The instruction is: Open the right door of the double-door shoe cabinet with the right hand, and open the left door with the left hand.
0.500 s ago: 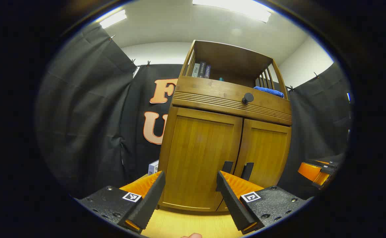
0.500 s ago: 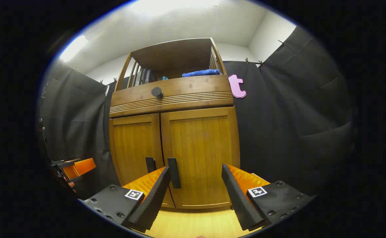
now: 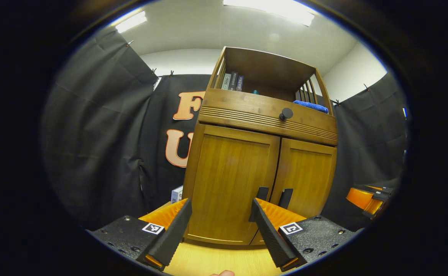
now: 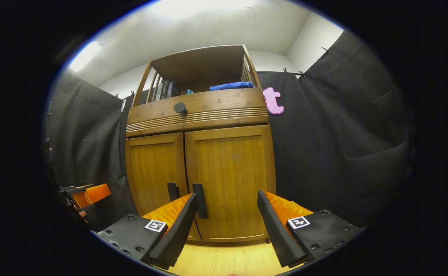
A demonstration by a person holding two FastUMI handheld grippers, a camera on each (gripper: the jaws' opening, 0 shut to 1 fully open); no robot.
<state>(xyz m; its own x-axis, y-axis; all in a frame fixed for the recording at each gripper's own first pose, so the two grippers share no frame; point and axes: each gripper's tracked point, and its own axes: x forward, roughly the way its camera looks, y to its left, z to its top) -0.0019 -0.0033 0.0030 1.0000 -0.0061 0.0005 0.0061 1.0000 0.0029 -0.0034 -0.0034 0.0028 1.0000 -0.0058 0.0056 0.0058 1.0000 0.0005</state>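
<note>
Both doors point(image 4: 229, 180) shut; two handles point(image 4: 199, 201).

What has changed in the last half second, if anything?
Very little: the shoe cabinet sits slightly lower in the right gripper view, so the right gripper tilted up a touch. The left gripper barely shifted. Both doors stayed closed, both grippers open, holding nothing.

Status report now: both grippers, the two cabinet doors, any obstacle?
Left gripper open, right gripper open, both short of the cabinet. Left door and right door shut, handles untouched. Nothing in the way.
</note>
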